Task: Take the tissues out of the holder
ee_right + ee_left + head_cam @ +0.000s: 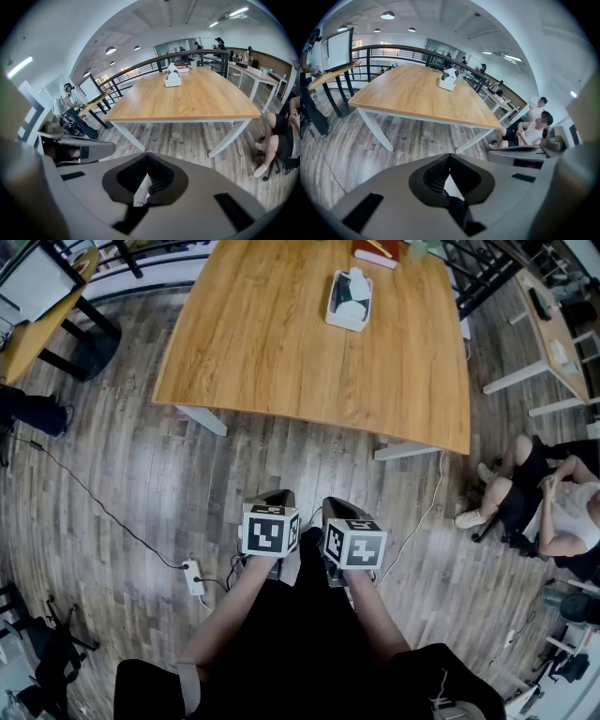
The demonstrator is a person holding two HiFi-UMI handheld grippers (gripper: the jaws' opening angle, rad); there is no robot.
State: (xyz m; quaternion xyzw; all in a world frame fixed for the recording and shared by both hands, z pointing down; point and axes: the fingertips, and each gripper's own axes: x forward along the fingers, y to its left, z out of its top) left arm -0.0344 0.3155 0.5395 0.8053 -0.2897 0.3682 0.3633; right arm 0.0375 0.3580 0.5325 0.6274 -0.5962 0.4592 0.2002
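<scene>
A white tissue holder (349, 299) with tissues poking from its top stands on the far part of a wooden table (281, 352). It shows small in the left gripper view, holder (448, 79), and in the right gripper view, holder (172, 75). Both grippers hang side by side over the floor, well short of the table. My left gripper (275, 498) and my right gripper (336, 505) have their jaws closed together with nothing between them. The jaw tips meet in each gripper view, left gripper (449, 157) and right gripper (147, 156).
A red book (376, 251) lies at the table's far edge. A power strip (195, 577) and cables lie on the wooden floor to my left. A seated person (548, 502) is at the right. Other desks (553, 324) and a railing (393, 49) stand around.
</scene>
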